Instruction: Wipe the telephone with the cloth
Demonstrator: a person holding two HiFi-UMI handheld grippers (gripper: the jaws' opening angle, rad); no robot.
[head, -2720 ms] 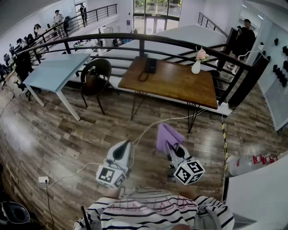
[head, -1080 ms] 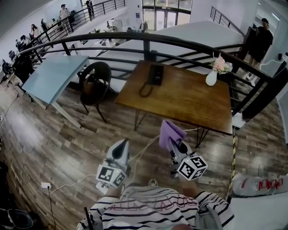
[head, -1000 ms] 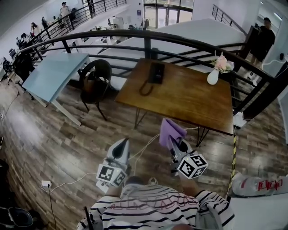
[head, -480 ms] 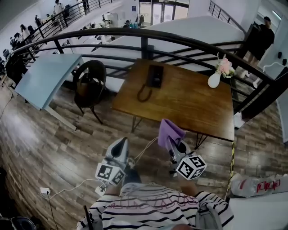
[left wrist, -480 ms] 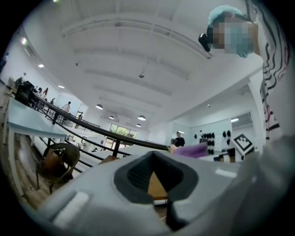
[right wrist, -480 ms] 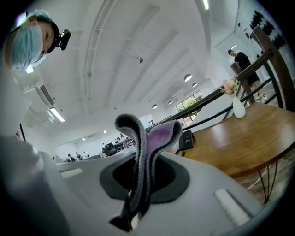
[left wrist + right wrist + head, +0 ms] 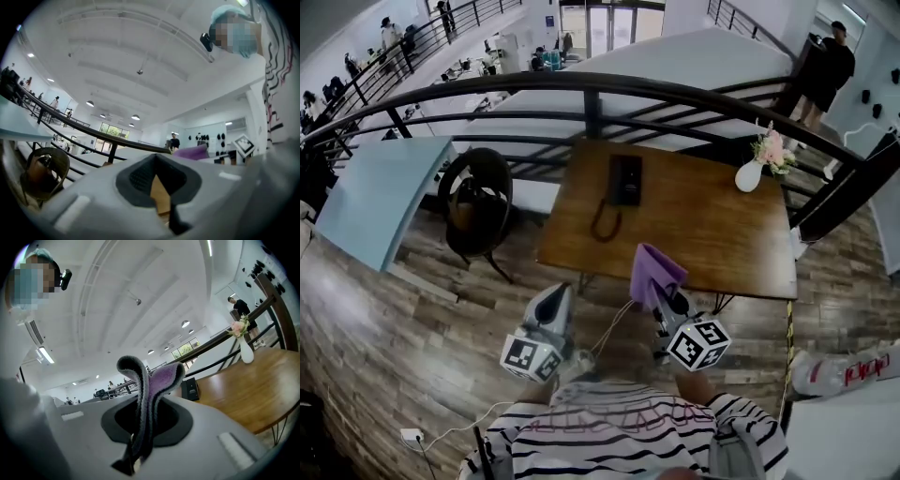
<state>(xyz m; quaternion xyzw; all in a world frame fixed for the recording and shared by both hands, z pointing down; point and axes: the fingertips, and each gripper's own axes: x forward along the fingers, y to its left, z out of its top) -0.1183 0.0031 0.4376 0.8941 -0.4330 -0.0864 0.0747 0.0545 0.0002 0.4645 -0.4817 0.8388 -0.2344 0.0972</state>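
The right tool (image 7: 664,302) is clamped on a purple cloth (image 7: 652,272). In the right gripper view the folded cloth (image 7: 154,380) stands up out of the closed jaws of the tool (image 7: 137,450) and curls over at the top. The left tool (image 7: 555,292) has its jaws together, and the left gripper view shows nothing between them (image 7: 161,197). Both tools are held in the air in front of the person, side by side and apart, just short of the near edge of a wooden bench (image 7: 703,225).

The black telephone (image 7: 625,178) lies flat on the far left part of the bench, well apart from the cloth. Its cord (image 7: 605,220) loops toward the near edge. A white vase of pink flowers (image 7: 750,175) stands at the far right corner. A dark railing (image 7: 591,84) curves behind the bench, and a round-backed chair (image 7: 473,202) stands on the wooden floor (image 7: 384,319) to the left.
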